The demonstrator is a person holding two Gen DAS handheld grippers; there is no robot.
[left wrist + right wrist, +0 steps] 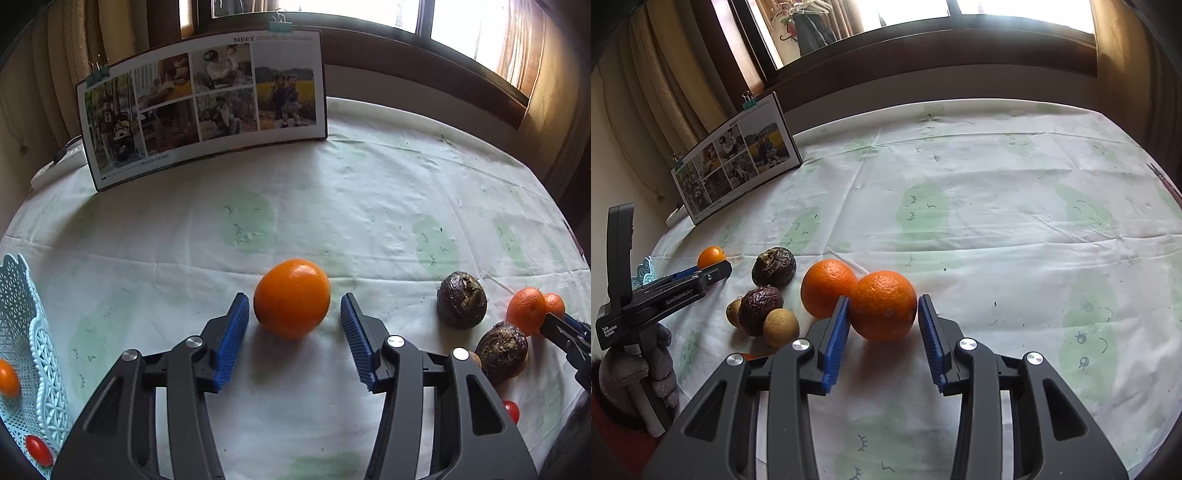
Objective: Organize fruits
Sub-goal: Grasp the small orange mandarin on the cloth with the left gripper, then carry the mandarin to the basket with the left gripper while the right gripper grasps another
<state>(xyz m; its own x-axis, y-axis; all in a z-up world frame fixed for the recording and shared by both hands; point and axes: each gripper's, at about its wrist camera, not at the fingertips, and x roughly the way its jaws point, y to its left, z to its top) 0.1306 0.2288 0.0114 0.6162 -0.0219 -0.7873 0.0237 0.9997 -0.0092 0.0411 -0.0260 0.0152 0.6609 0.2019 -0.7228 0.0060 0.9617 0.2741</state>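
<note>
1. Left gripper [294, 325]: black frame with blue ribbed pads, jaws spread wide at lower centre of the left wrist view. A round smooth orange fruit [291, 298] sits on the cloth between the pad tips; a gap shows on each side, so nothing is gripped.
2. Right gripper [882, 323]: same build, at lower centre of the right wrist view. Jaws are parted around a round pitted orange [883, 305]. The left pad appears to touch the peel; the right pad stands just beside it. Whether the fruit is clamped cannot be told.
3. A second pitted orange [827, 286] lies touching the first, to its left.
4. Left of centre in the right wrist view: two dark wrinkled round fruits, one farther [774, 266], one nearer [759, 308], the nearer flanked by two small tan round fruits [781, 328].
5. A pale blue plastic lattice basket [40, 376] at the lower left edge of the left wrist view holds a small orange fruit [8, 377] and a small red tomato [38, 449].
6. Another red tomato [511, 410] lies on the cloth at lower right, partly hidden by the gripper frame.
7. The white tablecloth with pale green prints [332, 206] covers the table. A photo collage board [203, 107] stands upper left.
8. A grey-gloved hand [639, 373] holds the left gripper handle, lower left of the right wrist view.
</note>
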